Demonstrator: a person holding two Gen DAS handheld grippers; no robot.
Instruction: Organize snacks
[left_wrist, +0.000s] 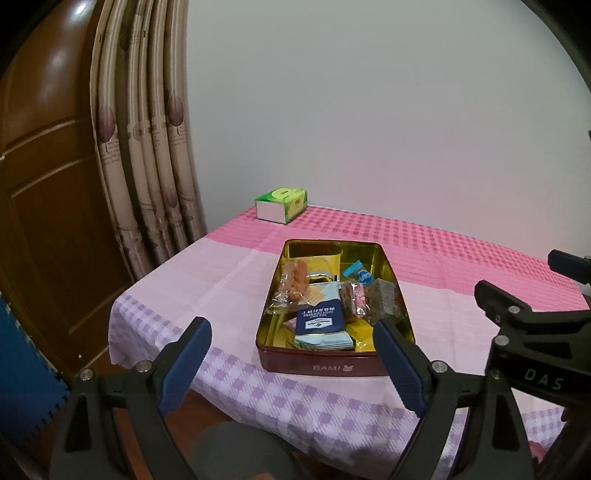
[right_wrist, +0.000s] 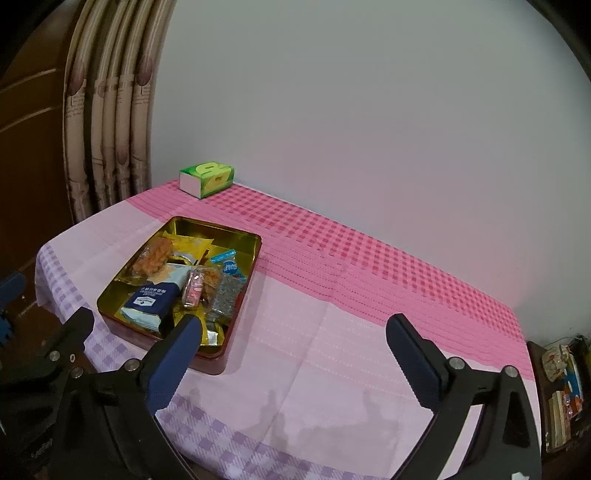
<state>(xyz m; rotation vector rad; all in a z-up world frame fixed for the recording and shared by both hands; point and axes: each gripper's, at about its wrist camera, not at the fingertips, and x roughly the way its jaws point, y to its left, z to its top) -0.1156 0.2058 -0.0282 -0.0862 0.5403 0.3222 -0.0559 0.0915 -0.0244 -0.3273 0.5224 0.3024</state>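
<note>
Left wrist view, pink checked tablecloth (left_wrist: 424, 236), curtain (left_wrist: 147, 147), white wall (left_wrist: 369, 110)

Dim, soft indoor light; strong fisheye bending with dark corners; faint shadows on the pink checked tablecloth (right_wrist: 332, 362); glare on the glossy brown wooden door (left_wrist: 55, 59).

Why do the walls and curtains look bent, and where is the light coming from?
Both wrist views are fisheye, so the curtain bows and the corners go black. Left view: glare on the wooden door. Right view: soft finger shadows on the tablecloth, so the light comes from behind the tool.
</note>
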